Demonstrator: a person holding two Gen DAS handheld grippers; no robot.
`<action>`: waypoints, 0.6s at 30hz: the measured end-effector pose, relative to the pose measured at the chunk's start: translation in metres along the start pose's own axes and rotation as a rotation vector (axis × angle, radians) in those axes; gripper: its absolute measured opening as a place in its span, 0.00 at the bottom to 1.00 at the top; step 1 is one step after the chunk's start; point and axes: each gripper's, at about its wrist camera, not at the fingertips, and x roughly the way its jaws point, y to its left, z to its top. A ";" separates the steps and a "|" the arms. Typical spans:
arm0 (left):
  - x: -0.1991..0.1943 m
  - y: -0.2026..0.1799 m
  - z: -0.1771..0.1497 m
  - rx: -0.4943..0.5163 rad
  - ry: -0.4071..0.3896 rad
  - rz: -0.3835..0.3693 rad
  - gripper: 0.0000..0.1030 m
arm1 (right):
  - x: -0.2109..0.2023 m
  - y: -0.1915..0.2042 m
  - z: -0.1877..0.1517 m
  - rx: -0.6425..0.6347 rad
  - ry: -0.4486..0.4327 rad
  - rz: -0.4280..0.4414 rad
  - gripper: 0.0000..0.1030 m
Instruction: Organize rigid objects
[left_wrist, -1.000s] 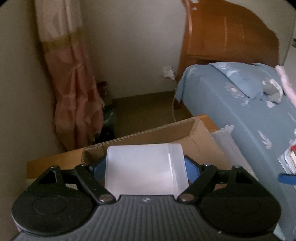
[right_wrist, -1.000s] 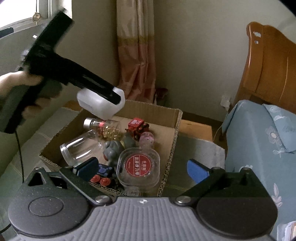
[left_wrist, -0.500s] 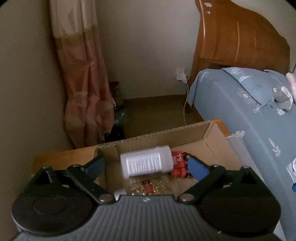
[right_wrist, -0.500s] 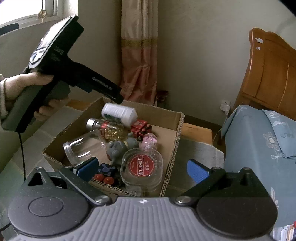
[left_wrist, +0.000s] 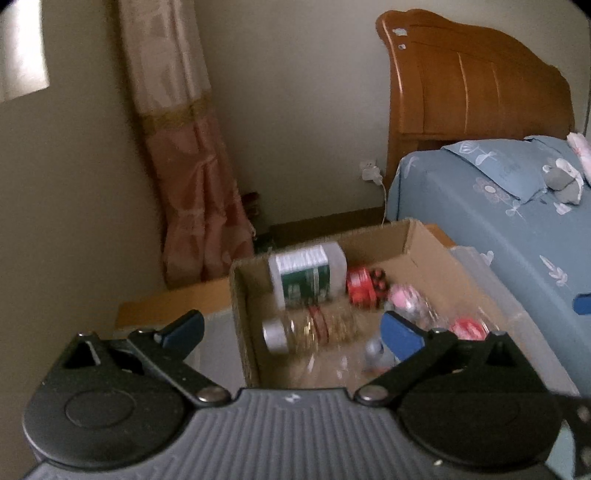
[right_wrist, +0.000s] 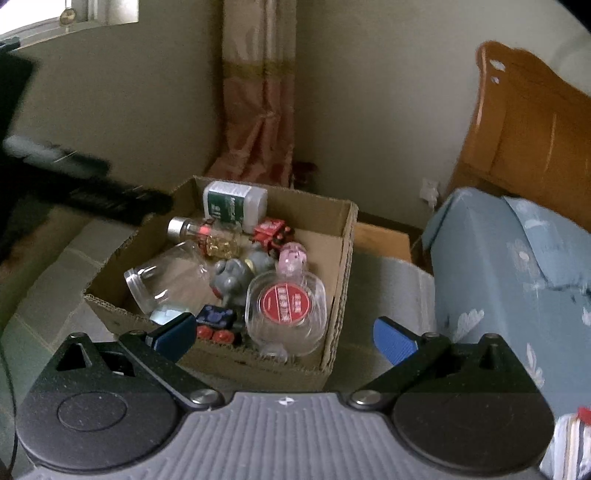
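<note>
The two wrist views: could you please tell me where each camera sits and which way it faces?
Left wrist: sits on the left tool, looking down over the cardboard box's left side towards the bed; its own open fingers show.
Right wrist: sits on the right tool, facing the box's near wall; its own open fingers show.
Shared: the box, the white bottle, the curtain and the bed.

box (right_wrist: 338, 236): brown cardboard | bottle (right_wrist: 232, 205): white, green label | toy truck (right_wrist: 271, 232): red | bed sheet (right_wrist: 498, 258): blue, floral

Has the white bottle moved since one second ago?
Yes. The white bottle left the opening left gripper and now lies in the cardboard box, at its far wall.
</note>
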 end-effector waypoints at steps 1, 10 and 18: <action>-0.008 -0.001 -0.006 -0.009 0.004 0.008 0.98 | 0.000 0.002 -0.002 0.009 0.011 -0.009 1.00; -0.062 -0.017 -0.070 -0.039 0.006 0.103 0.98 | -0.013 0.021 -0.038 0.107 0.046 -0.092 1.00; -0.089 -0.032 -0.104 -0.123 0.063 0.101 0.98 | -0.038 0.032 -0.068 0.180 0.065 -0.132 1.00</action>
